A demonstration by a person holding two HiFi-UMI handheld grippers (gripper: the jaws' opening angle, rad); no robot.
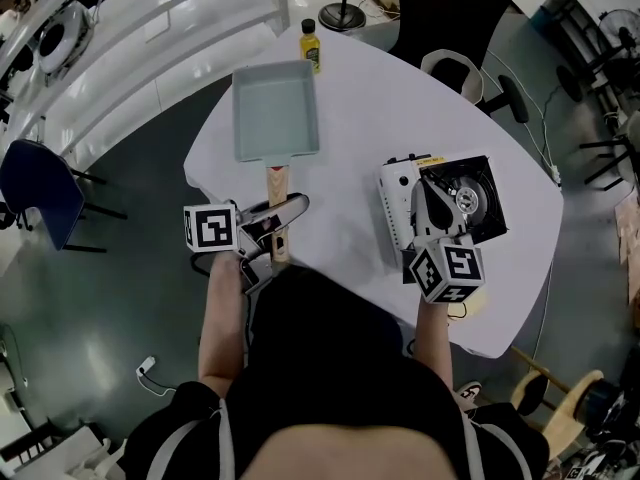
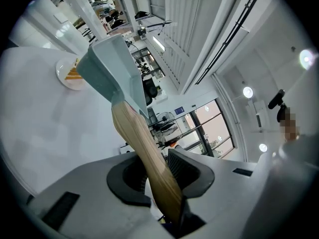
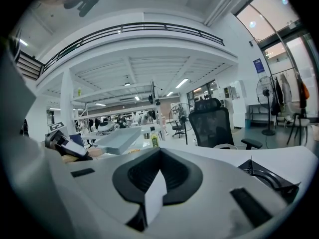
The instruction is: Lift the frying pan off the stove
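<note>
- My left gripper (image 2: 158,172) clamps the frying pan's (image 1: 275,110) wooden handle (image 2: 143,151), jaws slightly apart.
- My right gripper (image 3: 158,178), closed and empty, sits by the stove (image 1: 472,200), centre right.

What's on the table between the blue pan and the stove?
Nothing. In the head view, only bare white table shows between the pan and the stove.

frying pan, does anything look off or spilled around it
Nothing stands out: the rectangular frying pan is empty and clear of the stove, with its wooden handle clamped between the jaws of the left gripper.
</note>
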